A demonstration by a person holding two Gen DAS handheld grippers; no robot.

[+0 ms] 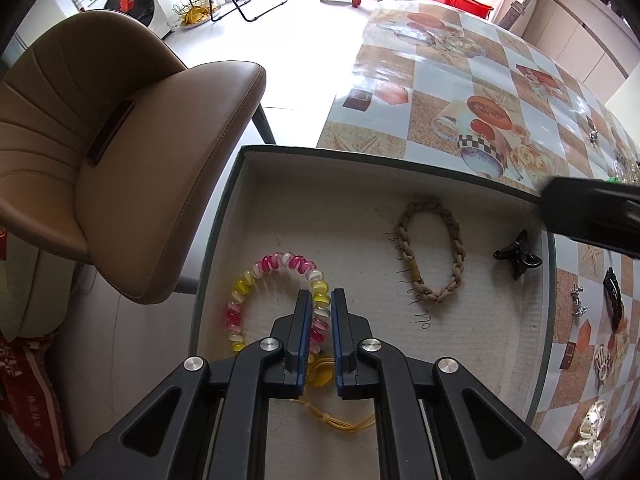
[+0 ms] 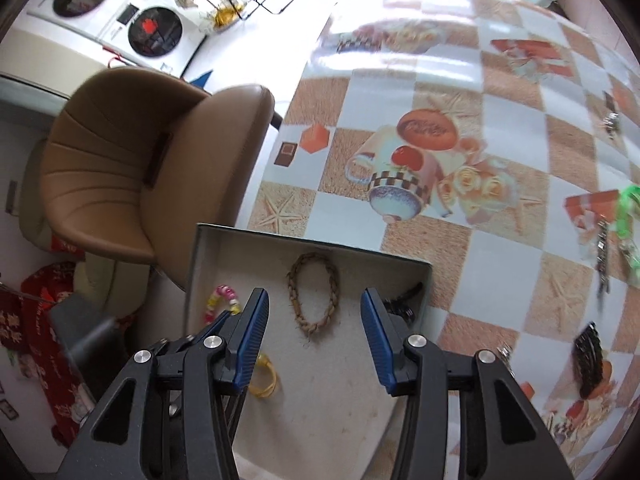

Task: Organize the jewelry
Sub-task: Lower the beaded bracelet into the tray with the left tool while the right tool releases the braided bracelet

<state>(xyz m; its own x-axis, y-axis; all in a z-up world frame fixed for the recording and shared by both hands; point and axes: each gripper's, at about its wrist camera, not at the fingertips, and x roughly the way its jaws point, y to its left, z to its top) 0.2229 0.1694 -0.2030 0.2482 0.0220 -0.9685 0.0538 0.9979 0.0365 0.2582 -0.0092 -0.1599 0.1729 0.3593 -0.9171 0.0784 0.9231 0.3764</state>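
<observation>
A shallow grey box (image 1: 360, 158) sits at the table's near corner. On its floor lie a pink, yellow and white spiral bracelet (image 1: 256, 276), a tan braided bracelet (image 1: 456, 240), a black claw clip (image 1: 518, 254) and a yellow cord piece (image 1: 320, 374). My left gripper (image 1: 321, 294) points down over the spiral bracelet, open by a narrow gap, with the beads showing in that gap. My right gripper (image 2: 314, 294) hangs wide open above the braided bracelet (image 2: 294, 292), nothing between its fingers. The black clip (image 2: 404, 306) lies just right of its right finger.
Loose pieces lie on the patterned tablecloth right of the box: a black hair clip (image 2: 588, 356), a green piece (image 2: 628, 208), a silver chain (image 2: 602, 252) and a polka-dot scrunchie (image 1: 588, 436). A brown padded chair (image 1: 120, 140) stands left of the box.
</observation>
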